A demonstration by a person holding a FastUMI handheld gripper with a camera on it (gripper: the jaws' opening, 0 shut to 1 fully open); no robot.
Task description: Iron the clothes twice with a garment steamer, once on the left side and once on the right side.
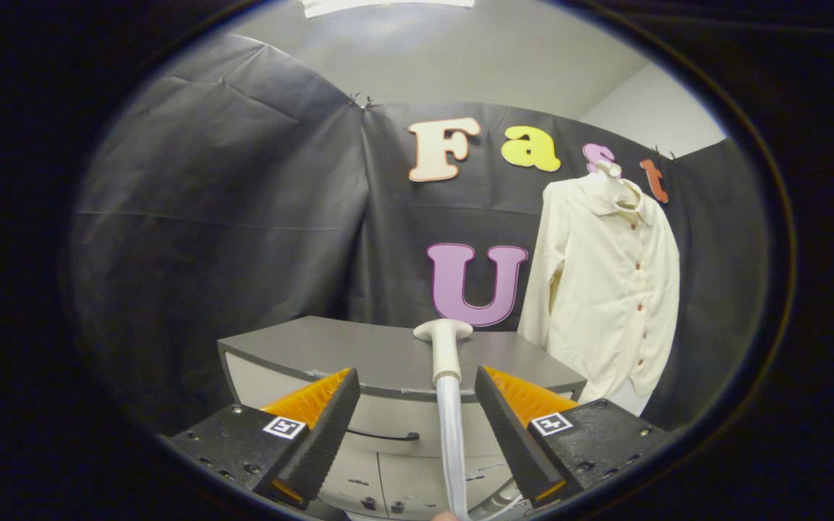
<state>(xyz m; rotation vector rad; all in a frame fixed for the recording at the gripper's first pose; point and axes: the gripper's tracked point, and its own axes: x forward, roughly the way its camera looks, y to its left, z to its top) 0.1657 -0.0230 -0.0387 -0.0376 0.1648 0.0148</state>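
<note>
Gripper view, and the jaws are spread wide, released, gripping nothing. Between the 2 fingers, touching neither, stands the steamer: a pale head on top, a pale neck below it, then a clear hose running straight down out of sight. It sits nearer the right-hand finger than the other, with a clear gap on both sides. Whether the head rests on anything or is propped from below, I cannot tell.

Just beyond the fingers is a grey cabinet, its flat tabletop bare where it shows, with a pale drawer front under it and a dark handle across that drawer. Lower drawers show below, scuffed.

Off to the right, past the cabinet's corner, hangs the shirt, cream, long-sleeved, collar up top, a row of small brown buttons down the front. It hangs on a hanger against the black cloth wall, well apart from the steamer head and from the fingers. It hangs loose, 1 sleeve down its near side, hem by the cabinet's edge.
</note>
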